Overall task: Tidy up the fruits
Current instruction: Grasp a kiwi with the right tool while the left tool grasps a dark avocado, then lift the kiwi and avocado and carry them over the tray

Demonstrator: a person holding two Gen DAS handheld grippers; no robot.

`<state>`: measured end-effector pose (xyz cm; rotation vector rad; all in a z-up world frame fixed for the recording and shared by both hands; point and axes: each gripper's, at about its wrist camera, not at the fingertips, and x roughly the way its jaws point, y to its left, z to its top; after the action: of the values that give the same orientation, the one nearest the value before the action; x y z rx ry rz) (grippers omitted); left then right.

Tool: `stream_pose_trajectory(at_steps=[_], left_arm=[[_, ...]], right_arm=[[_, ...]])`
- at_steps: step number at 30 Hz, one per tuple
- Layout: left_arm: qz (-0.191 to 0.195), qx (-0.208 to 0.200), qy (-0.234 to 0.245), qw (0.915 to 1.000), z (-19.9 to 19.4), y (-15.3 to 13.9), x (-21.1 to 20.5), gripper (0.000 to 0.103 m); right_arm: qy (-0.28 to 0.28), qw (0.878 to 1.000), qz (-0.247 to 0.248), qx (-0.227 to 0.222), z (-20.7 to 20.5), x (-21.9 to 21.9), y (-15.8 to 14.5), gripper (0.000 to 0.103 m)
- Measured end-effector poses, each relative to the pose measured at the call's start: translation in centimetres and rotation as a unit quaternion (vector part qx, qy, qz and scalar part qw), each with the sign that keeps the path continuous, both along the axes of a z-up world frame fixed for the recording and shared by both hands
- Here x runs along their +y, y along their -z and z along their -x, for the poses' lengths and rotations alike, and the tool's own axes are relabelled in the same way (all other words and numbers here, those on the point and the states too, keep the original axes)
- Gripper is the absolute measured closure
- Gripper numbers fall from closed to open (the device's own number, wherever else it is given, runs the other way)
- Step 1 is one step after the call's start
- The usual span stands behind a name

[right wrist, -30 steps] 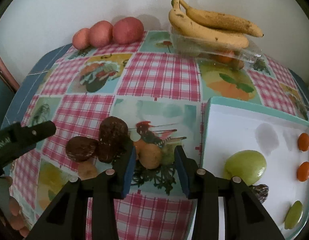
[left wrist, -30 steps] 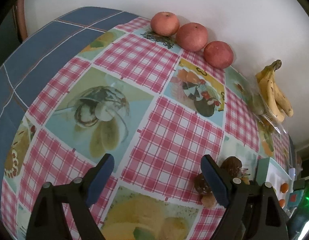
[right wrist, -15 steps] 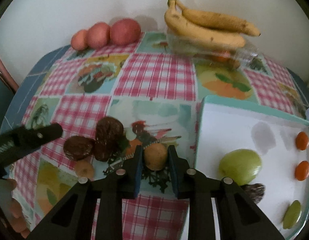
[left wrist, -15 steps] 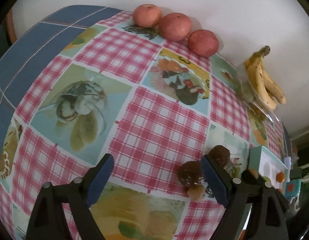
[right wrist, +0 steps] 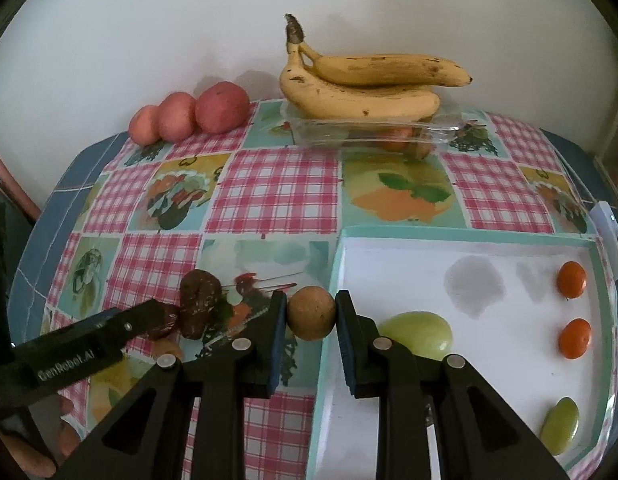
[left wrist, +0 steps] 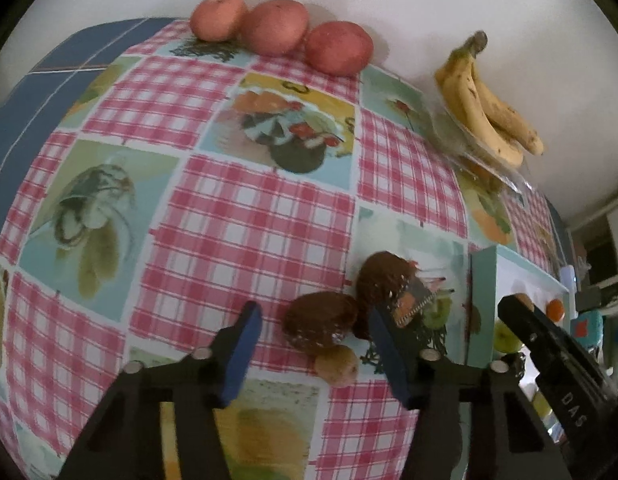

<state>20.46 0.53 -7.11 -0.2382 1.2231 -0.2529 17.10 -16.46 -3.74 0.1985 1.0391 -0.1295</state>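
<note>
left wrist view: left gripper (left wrist: 315, 354) spread wide, holding nothing, over two dark brown fruits (left wrist: 321, 322) and a small tan fruit (left wrist: 336, 365) on the checked tablecloth (left wrist: 245, 220). right wrist view: right gripper (right wrist: 311, 322) pinching a round tan fruit (right wrist: 311, 312) above the rim of the white tray (right wrist: 509, 248); white wall behind.

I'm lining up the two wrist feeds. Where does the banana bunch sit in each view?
Left wrist: banana bunch at upper right, against the wall, stems pointing up.
Right wrist: banana bunch at top centre, lying on a clear plastic container.
Shared landmark: the three red apples in a row to the bananas' left.
</note>
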Motion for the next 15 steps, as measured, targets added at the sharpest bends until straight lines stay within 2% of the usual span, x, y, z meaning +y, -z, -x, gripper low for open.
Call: stream_pose_trajectory(at_steps=[3,8,15], left_arm=[[0.001,0.007,0.004,1.0000,0.0,0.3,-0.3,0.062],[0.016,0.006,0.002,0.9999,0.2,-0.1,0.2,0.062],[0.016,-0.024,-0.012,0.9995,1.1,-2.9,1.5,0.062]], right_arm=[[0.003,1.000,-0.003,-0.001,0.1,-0.2,-0.1,0.077],[0.007,1.000,-0.007,-0.004,0.4,-0.5,-0.4,0.077],[0.009,1.000,-0.009,-0.009,1.0,-0.8,-1.4,0.077]])
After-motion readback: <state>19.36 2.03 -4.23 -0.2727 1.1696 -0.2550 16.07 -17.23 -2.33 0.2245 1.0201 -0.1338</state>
